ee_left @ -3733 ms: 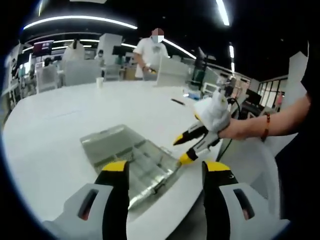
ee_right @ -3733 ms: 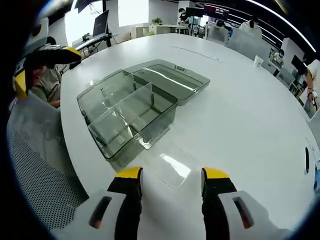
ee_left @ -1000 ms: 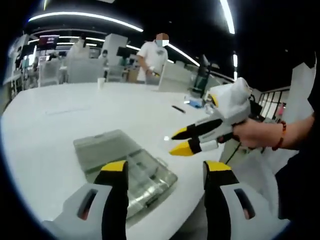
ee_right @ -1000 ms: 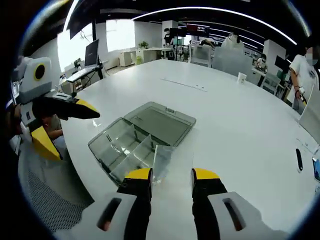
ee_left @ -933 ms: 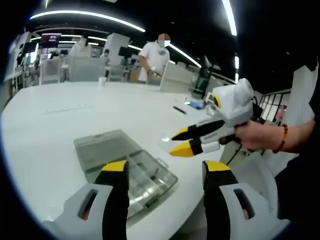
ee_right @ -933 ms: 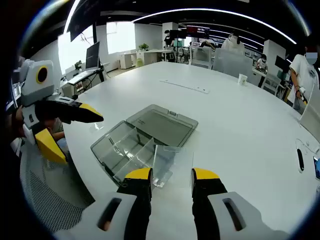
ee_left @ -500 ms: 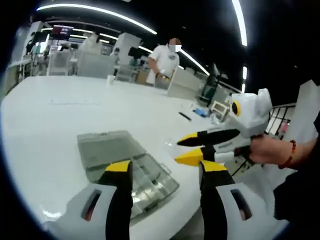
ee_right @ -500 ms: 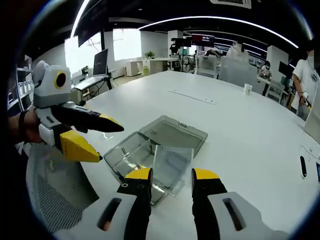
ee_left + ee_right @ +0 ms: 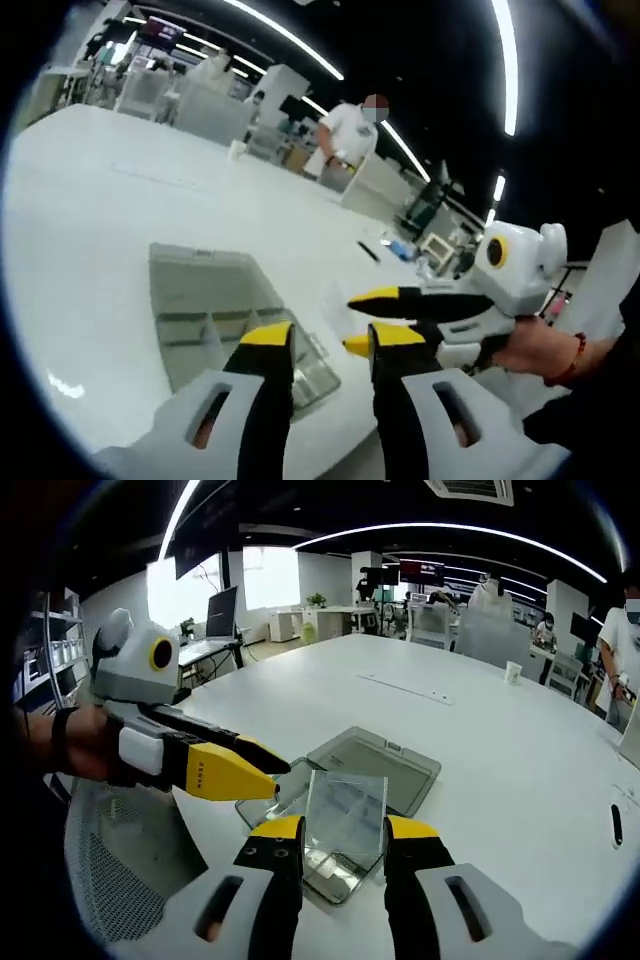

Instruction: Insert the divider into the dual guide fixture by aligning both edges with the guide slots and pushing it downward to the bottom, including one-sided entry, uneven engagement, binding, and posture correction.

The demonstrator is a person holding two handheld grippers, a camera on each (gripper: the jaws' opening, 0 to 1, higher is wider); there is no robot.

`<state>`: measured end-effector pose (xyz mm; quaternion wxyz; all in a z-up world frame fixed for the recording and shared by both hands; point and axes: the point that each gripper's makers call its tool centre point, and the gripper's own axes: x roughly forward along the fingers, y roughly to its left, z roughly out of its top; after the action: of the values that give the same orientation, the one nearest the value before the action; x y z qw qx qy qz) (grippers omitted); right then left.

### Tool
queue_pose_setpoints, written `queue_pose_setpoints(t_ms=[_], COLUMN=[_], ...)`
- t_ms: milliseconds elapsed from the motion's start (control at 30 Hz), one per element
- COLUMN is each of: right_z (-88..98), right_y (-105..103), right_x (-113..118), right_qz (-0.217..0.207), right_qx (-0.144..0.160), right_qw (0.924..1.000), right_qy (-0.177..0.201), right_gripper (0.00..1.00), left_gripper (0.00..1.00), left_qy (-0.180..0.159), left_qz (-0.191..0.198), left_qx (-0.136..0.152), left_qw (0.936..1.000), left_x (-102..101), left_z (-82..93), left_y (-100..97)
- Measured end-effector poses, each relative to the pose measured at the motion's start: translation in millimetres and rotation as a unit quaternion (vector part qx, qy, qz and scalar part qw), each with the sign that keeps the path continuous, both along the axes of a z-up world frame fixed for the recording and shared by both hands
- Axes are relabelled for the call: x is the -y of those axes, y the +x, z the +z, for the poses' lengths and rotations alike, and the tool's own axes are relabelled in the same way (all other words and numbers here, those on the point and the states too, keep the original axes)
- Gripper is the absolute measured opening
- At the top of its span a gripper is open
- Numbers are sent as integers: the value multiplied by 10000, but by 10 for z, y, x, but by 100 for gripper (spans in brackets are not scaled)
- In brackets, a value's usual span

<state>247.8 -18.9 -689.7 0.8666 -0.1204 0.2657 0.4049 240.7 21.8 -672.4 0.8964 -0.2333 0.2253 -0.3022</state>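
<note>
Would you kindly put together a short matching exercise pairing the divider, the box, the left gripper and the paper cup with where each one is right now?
Things:
1. clear divider
2. grey box
3. left gripper
4. paper cup

Places:
A. far across the white table
B. lid open, on the table below the divider
C. between the right gripper's jaws
D. reaching in beside the divider's edge

Pairs: 1-C, 2-B, 3-D, 4-A

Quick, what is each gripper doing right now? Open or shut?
Left gripper: jaws close together, nothing seen between them; whether it is fully shut cannot be told.
Right gripper: shut on the clear divider, held above the box.
</note>
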Motion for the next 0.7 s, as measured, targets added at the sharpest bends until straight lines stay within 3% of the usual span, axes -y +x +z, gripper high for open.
queue_pose_setpoints(t_ms=[233, 533, 633, 667, 700], right_z=[67, 82, 81, 72, 65], right_y=[-58, -107, -121, -132, -143], right_x=[-89, -91, -76, -74, -75], right_qz=[76, 12, -11, 17, 44], right_qx=[58, 90, 90, 68, 41], right_qw=[10000, 10000, 10000, 10000, 10000], right_qy=[28, 38, 40, 20, 23], right_gripper=[26, 26, 26, 27, 27], left_gripper=[10, 2, 0, 0, 0], left_qy=[-417, -540, -779, -723, -413], left_qz=[12, -104, -313, -390, -378], left_qx=[-87, -155, -204, -214, -22], left_qw=[9991, 9984, 9963, 9964, 9984], left_x=[20, 78, 138, 145, 103], left_z=[29, 0, 45, 33, 9], left_y=[28, 17, -38, -59, -36])
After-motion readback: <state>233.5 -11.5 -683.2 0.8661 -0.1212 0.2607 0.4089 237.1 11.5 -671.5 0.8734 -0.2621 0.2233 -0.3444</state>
